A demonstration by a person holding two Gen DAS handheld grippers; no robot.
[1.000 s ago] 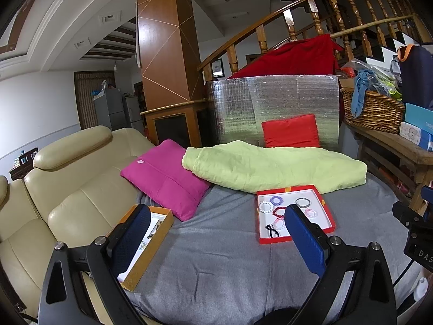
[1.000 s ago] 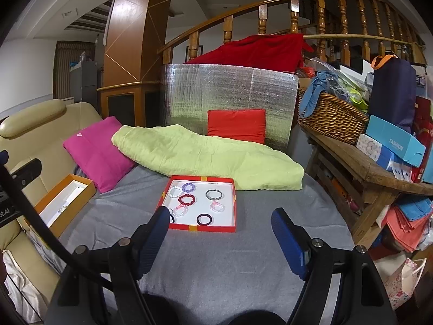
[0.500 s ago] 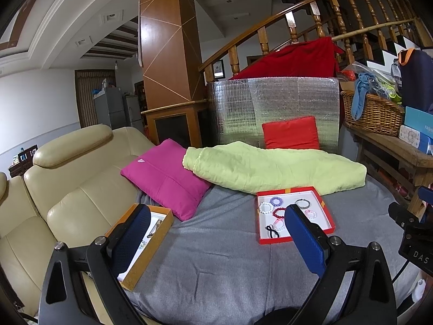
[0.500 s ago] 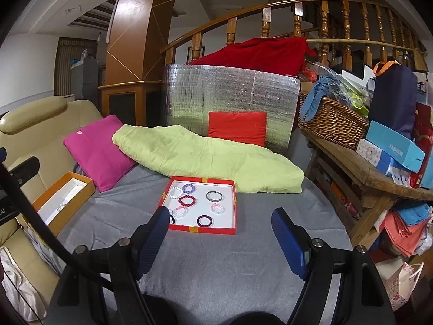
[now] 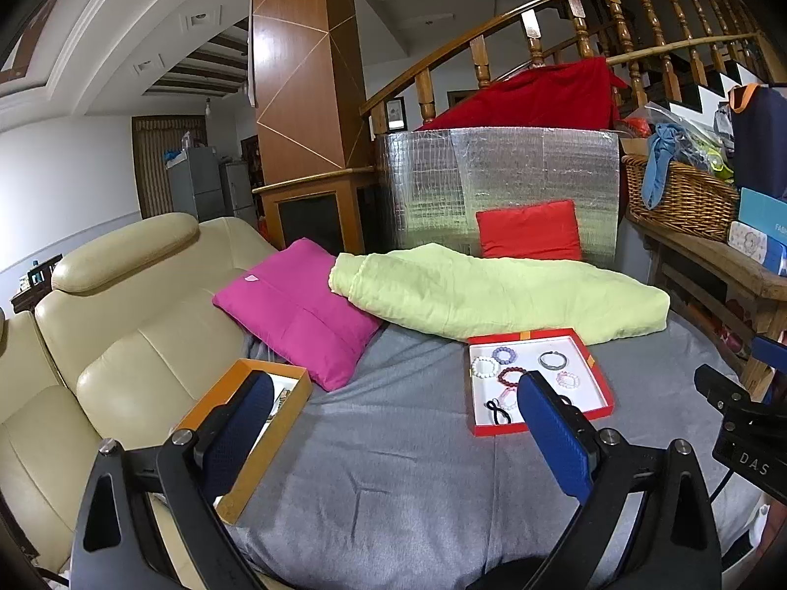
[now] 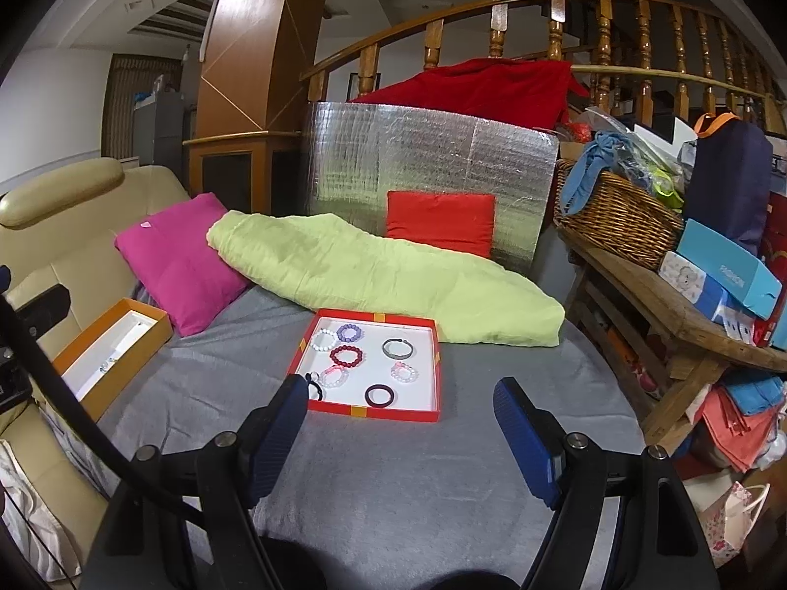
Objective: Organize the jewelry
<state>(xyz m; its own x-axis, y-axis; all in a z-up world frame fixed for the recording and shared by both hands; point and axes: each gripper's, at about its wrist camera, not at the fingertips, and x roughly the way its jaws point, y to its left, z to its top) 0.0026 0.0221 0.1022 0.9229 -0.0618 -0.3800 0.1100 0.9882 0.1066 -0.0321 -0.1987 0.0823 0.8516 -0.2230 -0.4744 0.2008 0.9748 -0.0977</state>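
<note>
A red tray (image 6: 364, 413) with a white floor lies on the grey cloth and holds several bracelets, among them a dark red bead bracelet (image 6: 347, 355) and a dark ring (image 6: 379, 396). The same red tray (image 5: 597, 368) shows in the left wrist view. An orange box (image 5: 275, 437) with a white lining sits at the left edge; the orange box (image 6: 125, 361) holds a small pale item. My right gripper (image 6: 401, 435) hovers open just short of the tray, nothing between its fingers. My left gripper (image 5: 393, 435) is open over the cloth between box and tray.
A pink pillow (image 6: 179, 265), a rolled green quilt (image 6: 383, 280) and a red cushion (image 6: 440, 221) lie behind the tray. A beige sofa (image 5: 123, 324) is on the left. A wooden bench (image 6: 679, 324) with a wicker basket (image 6: 615, 216) and boxes stands on the right.
My right gripper has edged slightly closer to the red tray. The left gripper has stayed where it was. Both stay open.
</note>
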